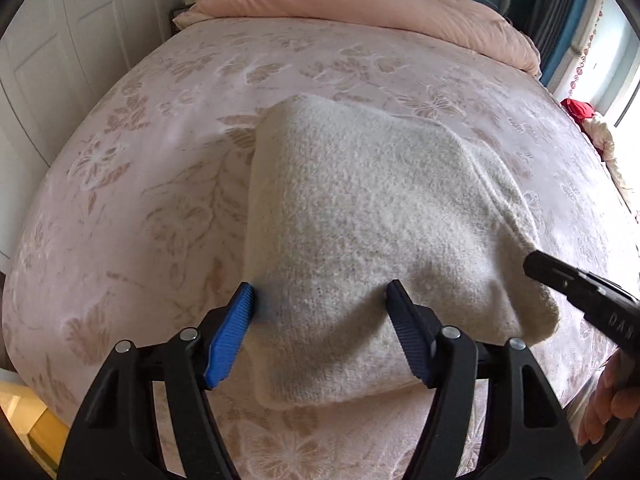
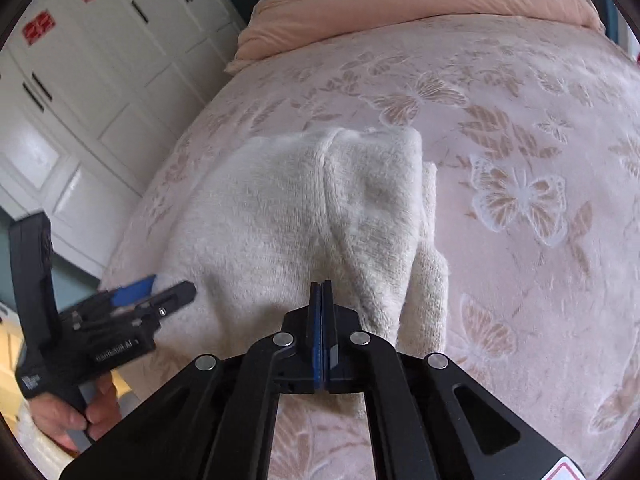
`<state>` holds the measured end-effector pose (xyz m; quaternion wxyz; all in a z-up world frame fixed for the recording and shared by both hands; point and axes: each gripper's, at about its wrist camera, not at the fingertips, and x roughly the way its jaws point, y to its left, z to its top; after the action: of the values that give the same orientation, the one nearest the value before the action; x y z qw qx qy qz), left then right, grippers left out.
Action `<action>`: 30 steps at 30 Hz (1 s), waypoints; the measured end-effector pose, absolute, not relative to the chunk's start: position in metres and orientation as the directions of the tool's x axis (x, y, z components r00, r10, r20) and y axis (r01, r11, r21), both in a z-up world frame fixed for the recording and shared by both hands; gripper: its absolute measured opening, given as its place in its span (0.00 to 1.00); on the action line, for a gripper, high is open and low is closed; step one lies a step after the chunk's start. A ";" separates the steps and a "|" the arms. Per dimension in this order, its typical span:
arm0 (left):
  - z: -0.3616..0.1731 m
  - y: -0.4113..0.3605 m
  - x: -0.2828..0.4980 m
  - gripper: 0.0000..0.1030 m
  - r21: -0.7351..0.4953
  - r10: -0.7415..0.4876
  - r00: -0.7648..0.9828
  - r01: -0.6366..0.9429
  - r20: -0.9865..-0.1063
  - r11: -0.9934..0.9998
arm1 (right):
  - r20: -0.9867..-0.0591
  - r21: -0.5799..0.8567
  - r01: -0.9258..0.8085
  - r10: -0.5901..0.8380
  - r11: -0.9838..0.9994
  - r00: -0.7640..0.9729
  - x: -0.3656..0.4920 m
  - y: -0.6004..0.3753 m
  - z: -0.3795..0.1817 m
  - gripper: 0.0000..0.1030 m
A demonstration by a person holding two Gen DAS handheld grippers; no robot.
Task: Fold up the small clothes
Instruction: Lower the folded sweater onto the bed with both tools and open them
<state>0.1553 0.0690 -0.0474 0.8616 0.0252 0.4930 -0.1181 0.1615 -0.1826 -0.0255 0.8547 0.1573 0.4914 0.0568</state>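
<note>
Left wrist view: sweater (image 1: 360, 216) lay folded into a thick cream bundle on the bed (image 1: 120, 184), near its front edge. Left gripper (image 1: 320, 300) was released, jaws spread wide, one finger at the bundle's left edge and the other resting on the knit; nothing pinched.

Right wrist view: right gripper (image 2: 322, 292) was clenched, pads pressed flat together. Knit lay draped just behind and beside the tips, but whether any fabric was caught between them could not be told. Sweater (image 2: 288, 216) showed a raised ridge down its middle and a loose flap hanging at the right side.

Risks, as judged:
- Bulky knit is springy; with the left jaws released, the top layer could relax and the fold open.
- If the right tips did hold a thin pinch, pulling could drag one layer only and skew the stack.
- Loose right flap could slide out when moved.
- Bundle close to the bed edge; a push toward the operator could tip it off.

Containers: none seen in either view. Quilt (image 1: 360, 4) lay folded at the far end of the bed.
</note>
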 end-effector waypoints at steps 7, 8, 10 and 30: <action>-0.053 0.071 0.159 0.65 -0.070 -0.168 0.472 0.217 -0.865 0.974 | -0.804 0.382 0.097 0.279 0.919 0.525 0.161 -0.189 -0.023 0.01; -0.053 0.071 0.160 0.65 -0.071 -0.168 0.471 0.217 -0.866 0.974 | -0.800 0.378 0.089 0.277 0.921 0.533 0.159 -0.188 -0.019 0.01; -0.055 0.071 0.161 0.65 -0.071 -0.167 0.467 0.217 -0.869 0.974 | -0.813 0.349 0.082 0.258 0.933 0.521 0.159 -0.185 -0.021 0.01; -0.063 0.123 0.202 0.36 -0.458 -0.431 0.399 0.029 -0.809 0.888 | -0.739 0.495 0.139 0.332 0.857 0.587 0.221 -0.226 -0.013 0.18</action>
<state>0.2022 0.1229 -0.0635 0.8146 -0.1895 0.5297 -0.1411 0.2207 -0.2261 -0.0133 0.8517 0.2609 0.4510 0.0565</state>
